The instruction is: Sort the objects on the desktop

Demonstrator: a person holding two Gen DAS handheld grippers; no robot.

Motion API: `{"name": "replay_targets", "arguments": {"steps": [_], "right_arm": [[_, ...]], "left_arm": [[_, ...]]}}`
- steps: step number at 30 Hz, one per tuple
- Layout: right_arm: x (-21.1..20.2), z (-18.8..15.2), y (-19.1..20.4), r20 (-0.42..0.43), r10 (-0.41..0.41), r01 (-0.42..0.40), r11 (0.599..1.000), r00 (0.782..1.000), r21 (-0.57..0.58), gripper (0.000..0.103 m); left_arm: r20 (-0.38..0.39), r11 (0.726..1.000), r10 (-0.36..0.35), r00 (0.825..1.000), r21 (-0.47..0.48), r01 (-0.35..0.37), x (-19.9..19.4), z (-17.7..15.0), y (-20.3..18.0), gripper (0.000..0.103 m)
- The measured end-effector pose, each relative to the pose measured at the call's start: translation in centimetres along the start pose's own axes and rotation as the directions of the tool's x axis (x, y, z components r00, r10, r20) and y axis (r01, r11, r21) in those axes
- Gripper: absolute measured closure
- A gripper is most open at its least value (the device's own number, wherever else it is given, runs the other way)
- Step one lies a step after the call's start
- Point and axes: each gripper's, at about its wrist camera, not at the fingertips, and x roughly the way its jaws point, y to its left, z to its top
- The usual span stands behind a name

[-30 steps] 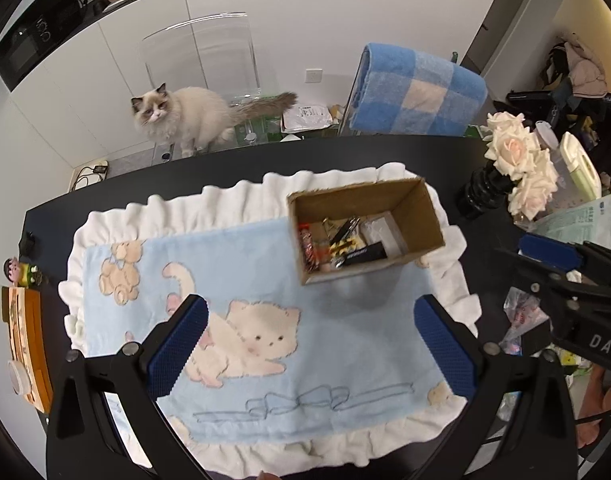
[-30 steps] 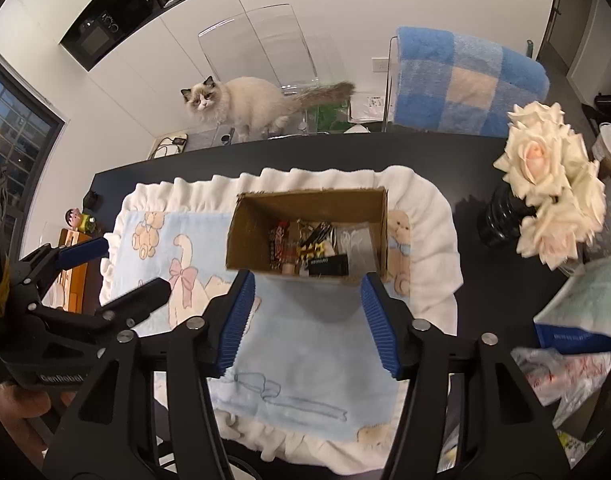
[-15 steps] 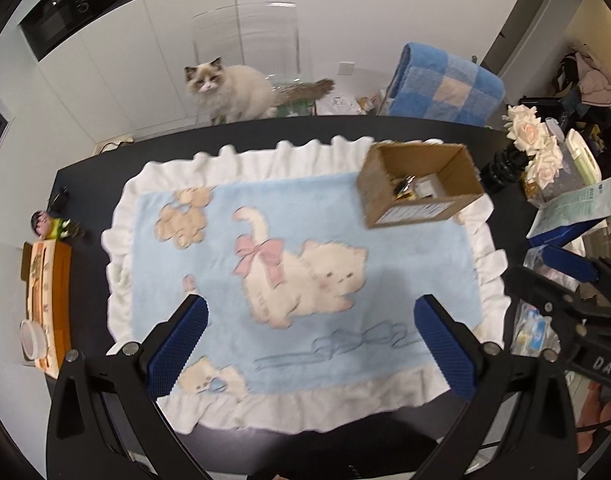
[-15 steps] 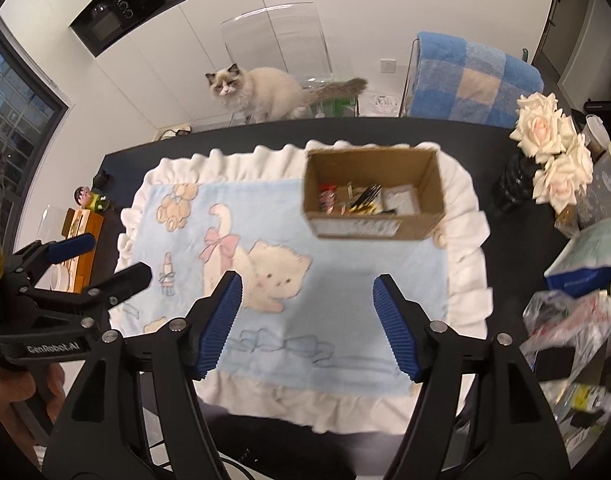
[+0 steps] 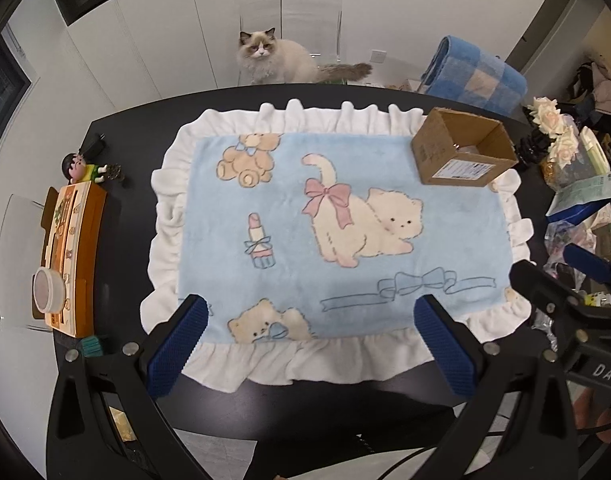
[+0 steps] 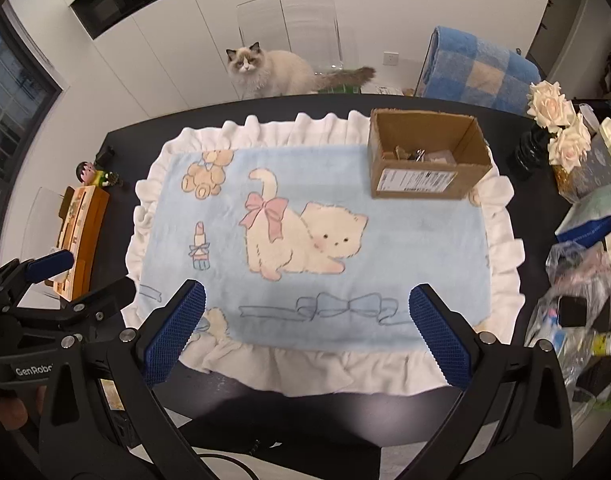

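Left wrist view: our left gripper (image 5: 311,342) gapes empty; cardboard box (image 5: 463,152), close a second ago, now sits at the mat's (image 5: 233,280) far right corner; right wrist view: right gripper (image 6: 305,336) opening, nothing between; small items stay boxed, so we judge sorting done.

We see a black table (image 6: 501,116) bearing a frilled mat (image 6: 385,248); left of the mat a wooden box (image 6: 83,220), right a vase (image 6: 527,152).
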Motion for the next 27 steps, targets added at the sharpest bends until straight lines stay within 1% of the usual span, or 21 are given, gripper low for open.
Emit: {"name": "replay_targets", "arguments": {"steps": [3,10,17,21,27], "right_arm": [[0.0,-1.1,1.6,0.002,-0.017,0.017,1.0,1.0,0.005,0.0],[-0.2,-2.9,3.4,0.006,-0.045,0.045,0.999,0.999,0.016,0.0],[-0.6,-4.6,3.9,0.014,-0.062,0.062,0.998,0.998,0.031,0.0],[-0.6,-5.3,3.8,0.013,-0.061,0.061,0.997,0.998,0.037,0.0],[-0.6,-5.8,3.7,0.012,-0.06,0.059,0.998,0.998,0.029,0.0]], "left_arm": [[-0.002,1.0,0.0,1.0,0.001,0.0,0.0,-1.0,1.1,0.0],[0.007,0.999,-0.038,0.999,0.007,0.038,-0.1,-2.9,2.5,0.0],[0.029,0.998,-0.06,0.998,0.025,0.059,-0.5,-4.2,2.5,0.0],[0.063,0.997,-0.075,0.995,0.019,0.074,-1.1,-4.8,2.5,0.0],[0.069,0.996,-0.085,0.994,0.03,0.083,-1.4,-5.2,2.0,0.0]]}}
